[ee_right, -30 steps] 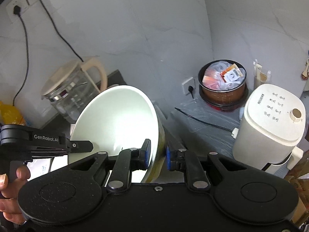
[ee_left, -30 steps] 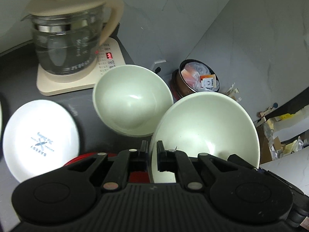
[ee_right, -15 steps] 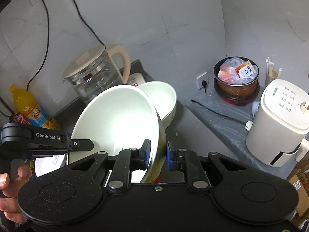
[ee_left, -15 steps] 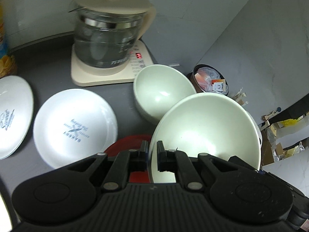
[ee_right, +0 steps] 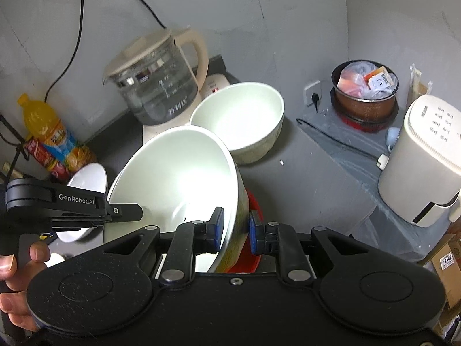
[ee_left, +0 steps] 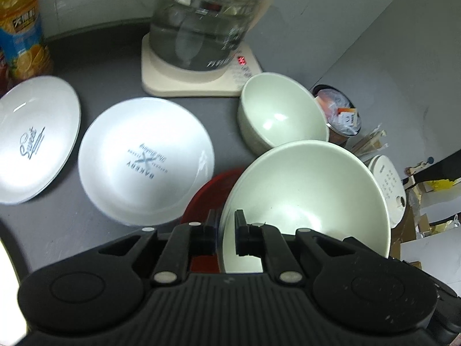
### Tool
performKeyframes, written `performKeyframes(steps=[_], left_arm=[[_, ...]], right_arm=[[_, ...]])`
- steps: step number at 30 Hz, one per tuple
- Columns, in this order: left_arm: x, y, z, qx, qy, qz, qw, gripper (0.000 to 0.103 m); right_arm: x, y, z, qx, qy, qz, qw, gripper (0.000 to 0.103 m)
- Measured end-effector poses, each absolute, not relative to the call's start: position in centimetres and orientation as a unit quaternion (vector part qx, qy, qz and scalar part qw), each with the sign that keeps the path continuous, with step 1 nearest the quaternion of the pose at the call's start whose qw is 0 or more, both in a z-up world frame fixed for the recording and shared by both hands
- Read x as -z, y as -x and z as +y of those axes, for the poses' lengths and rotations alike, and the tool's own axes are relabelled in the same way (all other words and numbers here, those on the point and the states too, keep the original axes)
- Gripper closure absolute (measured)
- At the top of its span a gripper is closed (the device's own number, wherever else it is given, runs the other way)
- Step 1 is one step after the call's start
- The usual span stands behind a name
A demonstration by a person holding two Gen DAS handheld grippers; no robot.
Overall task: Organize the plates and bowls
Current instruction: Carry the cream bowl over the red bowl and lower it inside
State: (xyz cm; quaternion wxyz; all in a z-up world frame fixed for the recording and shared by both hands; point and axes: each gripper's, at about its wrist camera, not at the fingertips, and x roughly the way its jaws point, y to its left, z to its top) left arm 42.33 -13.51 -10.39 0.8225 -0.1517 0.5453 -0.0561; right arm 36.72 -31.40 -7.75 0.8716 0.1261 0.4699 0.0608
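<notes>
A large pale green bowl (ee_left: 311,196) (ee_right: 178,181) hangs tilted above the dark counter, gripped at both sides. My left gripper (ee_left: 226,230) is shut on its near rim; in the right wrist view the left gripper (ee_right: 126,212) shows at the bowl's left edge. My right gripper (ee_right: 234,227) is shut on the opposite rim, one blue pad inside and one outside. Under the bowl lies a red plate (ee_left: 210,190) (ee_right: 253,248). A second pale green bowl (ee_left: 279,112) (ee_right: 242,118) stands behind it. Two white printed plates (ee_left: 147,161) (ee_left: 31,138) lie to the left.
A glass kettle (ee_left: 201,20) (ee_right: 155,86) on its cream base stands at the back by the wall, an orange juice bottle (ee_left: 23,28) (ee_right: 54,135) at far left. Beyond the counter's right edge, lower down, sit a pot of packets (ee_right: 364,89) and a white appliance (ee_right: 423,161).
Both grippers carried the large bowl leftward along the counter, still gripping it. The kettle and second bowl slid right in both views; the two white plates and the juice bottle came into view.
</notes>
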Motion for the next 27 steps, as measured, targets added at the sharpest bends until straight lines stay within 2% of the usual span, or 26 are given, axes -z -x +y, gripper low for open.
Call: performKeyframes(steps=[14, 27], left_arm=[[13.1, -42.2, -12.7, 0.023, 0.162, 0.586, 0.793, 0.095], [12.8, -42.6, -12.5, 0.023, 0.171, 0.606, 0.777, 0.09]], right_arm=[[10.3, -38.2, -31.2, -0.075, -0.138, 0.503, 0.85, 0.085], [11.5, -39.1, -31.6, -0.071, -0.138, 0.508, 0.847, 0.089]])
